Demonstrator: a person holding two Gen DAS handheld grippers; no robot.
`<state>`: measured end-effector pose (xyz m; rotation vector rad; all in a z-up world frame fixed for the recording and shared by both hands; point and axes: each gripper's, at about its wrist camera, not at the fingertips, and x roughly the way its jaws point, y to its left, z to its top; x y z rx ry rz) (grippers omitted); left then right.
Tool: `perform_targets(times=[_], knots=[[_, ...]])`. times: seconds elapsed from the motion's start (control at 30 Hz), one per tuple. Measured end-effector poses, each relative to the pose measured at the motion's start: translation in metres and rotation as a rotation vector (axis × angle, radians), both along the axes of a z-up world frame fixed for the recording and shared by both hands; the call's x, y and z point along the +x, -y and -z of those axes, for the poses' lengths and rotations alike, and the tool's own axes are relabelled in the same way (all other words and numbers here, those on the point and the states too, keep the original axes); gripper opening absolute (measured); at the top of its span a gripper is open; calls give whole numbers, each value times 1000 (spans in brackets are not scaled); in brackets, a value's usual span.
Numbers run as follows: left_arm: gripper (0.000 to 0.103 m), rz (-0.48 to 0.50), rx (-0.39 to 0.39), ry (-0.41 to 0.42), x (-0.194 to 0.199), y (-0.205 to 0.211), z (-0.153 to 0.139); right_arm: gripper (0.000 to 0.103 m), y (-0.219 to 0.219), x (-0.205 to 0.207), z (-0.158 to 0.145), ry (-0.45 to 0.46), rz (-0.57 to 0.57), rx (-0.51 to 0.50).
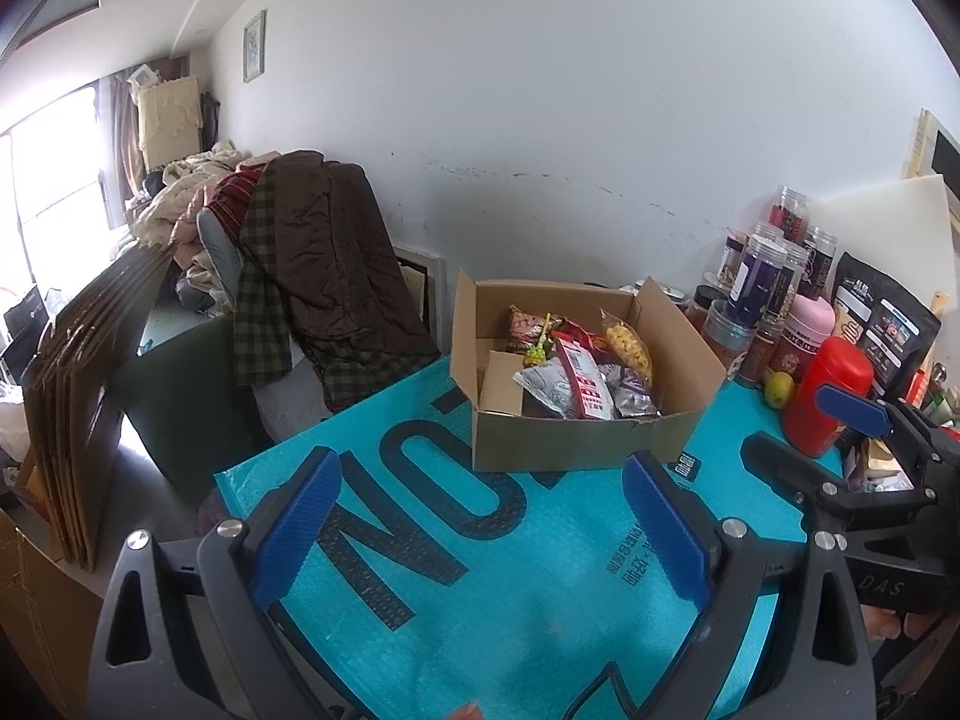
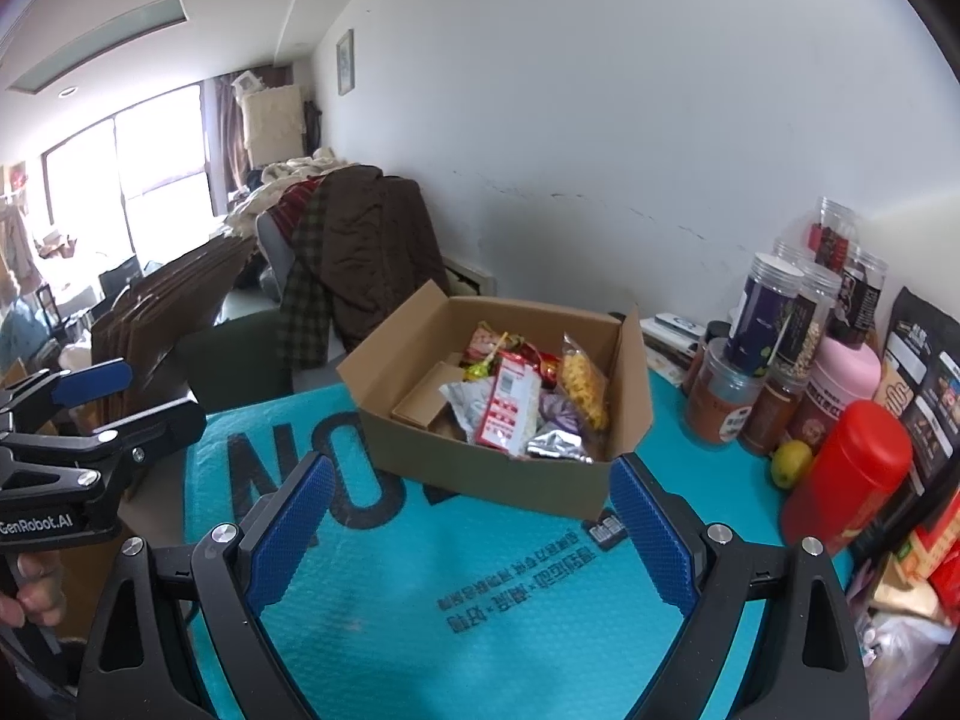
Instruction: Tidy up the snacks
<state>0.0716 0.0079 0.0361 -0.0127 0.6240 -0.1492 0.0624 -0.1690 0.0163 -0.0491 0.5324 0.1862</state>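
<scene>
An open cardboard box (image 1: 576, 441) (image 2: 480, 468) sits on a teal bubble-wrap mat (image 1: 510, 588) (image 2: 468, 588). It holds several snack packets: a red-and-white pack (image 1: 585, 381) (image 2: 507, 408), a yellow bag (image 1: 630, 351) (image 2: 582, 384), silver and purple packs. My left gripper (image 1: 483, 531) is open and empty, hovering over the mat in front of the box. My right gripper (image 2: 468, 534) is open and empty, also just in front of the box. Each gripper shows at the side of the other's view.
Jars (image 2: 762, 324), a pink bottle (image 2: 840, 390), a red canister (image 1: 828, 396) (image 2: 846, 474), a lime (image 2: 789, 462) and black pouches (image 1: 888, 324) crowd the right. Folded cardboard (image 1: 78, 408) and a clothes-covered chair (image 1: 312, 264) stand left. The wall is behind the box.
</scene>
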Motion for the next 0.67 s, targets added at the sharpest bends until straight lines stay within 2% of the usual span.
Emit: perform_targets(times=[0.67], knots=[[96, 4, 22, -29, 9, 6, 8, 94, 8, 7, 3, -14, 25, -2]])
